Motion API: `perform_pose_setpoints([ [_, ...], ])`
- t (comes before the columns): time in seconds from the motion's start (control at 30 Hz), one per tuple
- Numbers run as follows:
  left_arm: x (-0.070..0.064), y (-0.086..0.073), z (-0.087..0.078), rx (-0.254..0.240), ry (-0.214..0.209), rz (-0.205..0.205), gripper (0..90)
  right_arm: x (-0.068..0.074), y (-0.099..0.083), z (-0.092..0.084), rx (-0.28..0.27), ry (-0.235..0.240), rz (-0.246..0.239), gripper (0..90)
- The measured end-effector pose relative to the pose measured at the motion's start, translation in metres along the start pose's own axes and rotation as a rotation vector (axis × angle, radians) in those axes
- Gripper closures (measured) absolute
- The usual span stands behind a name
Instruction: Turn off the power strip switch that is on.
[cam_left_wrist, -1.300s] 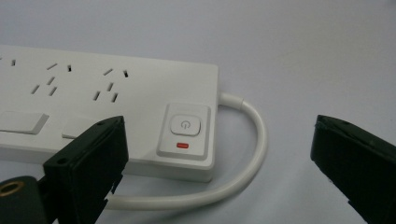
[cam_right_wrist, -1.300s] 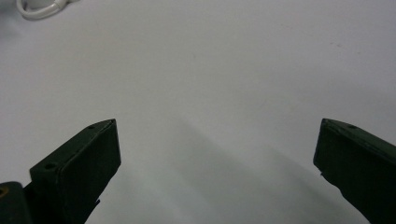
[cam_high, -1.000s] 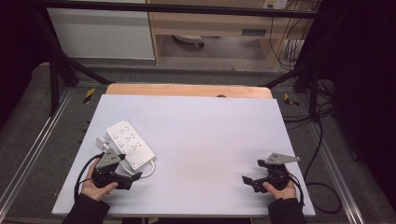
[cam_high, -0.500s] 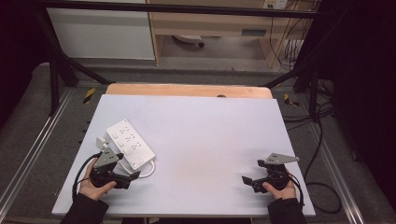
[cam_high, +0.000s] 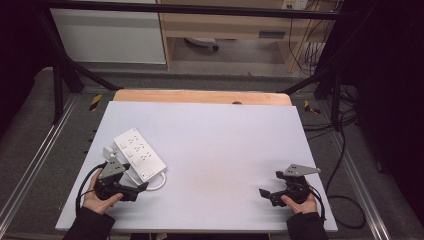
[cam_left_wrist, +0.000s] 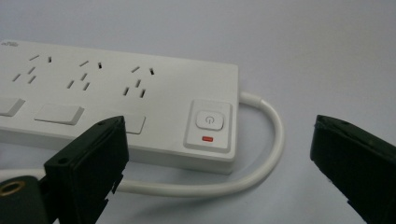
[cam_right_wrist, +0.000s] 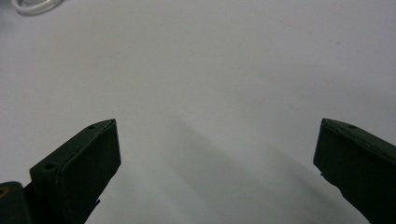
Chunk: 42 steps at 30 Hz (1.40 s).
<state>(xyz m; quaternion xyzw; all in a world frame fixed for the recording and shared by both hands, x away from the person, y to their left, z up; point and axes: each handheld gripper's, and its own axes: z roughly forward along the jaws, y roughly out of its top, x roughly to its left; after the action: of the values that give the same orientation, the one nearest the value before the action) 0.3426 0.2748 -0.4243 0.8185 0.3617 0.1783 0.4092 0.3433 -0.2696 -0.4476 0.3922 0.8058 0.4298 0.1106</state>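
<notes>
Left tool (cam_high: 141, 187) — jaws spread wide, nothing between them. In the left gripper view its two black jaws frame the switch end of a white power strip (cam_left_wrist: 121, 107) without touching it; the left jaw overlaps the strip's near edge in the picture, the right jaw stands well clear over bare table. The left hand (cam_high: 98, 197) holds the tool at the near left corner of the table, jaws pointing right.

Markings on the strip: a square power button (cam_left_wrist: 209, 120) with the usual on/off symbol, and a small red bar under it. Three socket groups of slots run along the top face, with flat rectangular rocker plates below them. A faint raised mark sits at the strip's far left corner in the left gripper view — too small to read.

The strip lies flat on the table (cam_high: 220, 135), set diagonally in the near left part, just beyond the left tool. Its white cord (cam_left_wrist: 261, 154) leaves the switch end and loops back along the near side.

Right tool (cam_high: 264, 192) — also wide open and holding nothing. The right hand (cam_high: 299, 202) keeps it low near the right front corner, jaws pointing left. The right gripper view has bare table between the jaws and a curl of white cord at the top left corner.

Open room: the whole middle and far half of the table surface is free. A wooden strip (cam_high: 200, 96) edges the far side.
</notes>
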Motion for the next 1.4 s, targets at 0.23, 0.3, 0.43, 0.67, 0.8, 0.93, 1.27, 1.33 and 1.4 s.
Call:
perform_pose_setpoints([
  [0.23, 0.005, 0.000, -0.004, -0.002, 0.017, -0.013, 4.1, 0.000, 0.000, 0.000, 0.000, 0.001, 0.001, 1.2],
  [0.3, 0.006, 0.000, -0.004, 0.000, 0.018, -0.014, 4.1, 0.000, 0.000, 0.001, 0.003, -0.001, 0.000, 1.2],
  [0.43, 0.007, 0.000, -0.004, 0.004, 0.025, -0.015, 4.1, 0.001, 0.000, 0.001, 0.004, 0.001, -0.001, 1.2],
  [0.67, 0.011, 0.001, -0.006, 0.012, 0.039, -0.029, 4.1, 0.000, 0.000, 0.000, 0.001, -0.002, 0.000, 1.2],
  [0.8, 0.014, 0.003, -0.008, 0.007, 0.050, -0.036, 4.1, 0.000, 0.000, 0.000, 0.003, -0.001, 0.001, 1.2],
  [0.93, 0.016, 0.004, -0.009, 0.008, 0.061, -0.043, 4.2, 0.000, 0.000, 0.000, 0.001, 0.001, 0.003, 1.2],
  [1.27, 0.019, 0.008, -0.010, 0.017, 0.082, -0.046, 4.3, 0.000, 0.000, 0.000, 0.003, -0.003, 0.001, 1.2],
  [1.33, 0.019, 0.008, -0.011, 0.013, 0.084, -0.052, 4.3, 0.000, 0.000, 0.000, 0.003, -0.003, 0.002, 1.3],
  [1.4, 0.020, 0.009, -0.012, 0.015, 0.087, -0.049, 4.3, 0.000, 0.000, 0.001, 0.007, -0.005, 0.000, 1.3],
])
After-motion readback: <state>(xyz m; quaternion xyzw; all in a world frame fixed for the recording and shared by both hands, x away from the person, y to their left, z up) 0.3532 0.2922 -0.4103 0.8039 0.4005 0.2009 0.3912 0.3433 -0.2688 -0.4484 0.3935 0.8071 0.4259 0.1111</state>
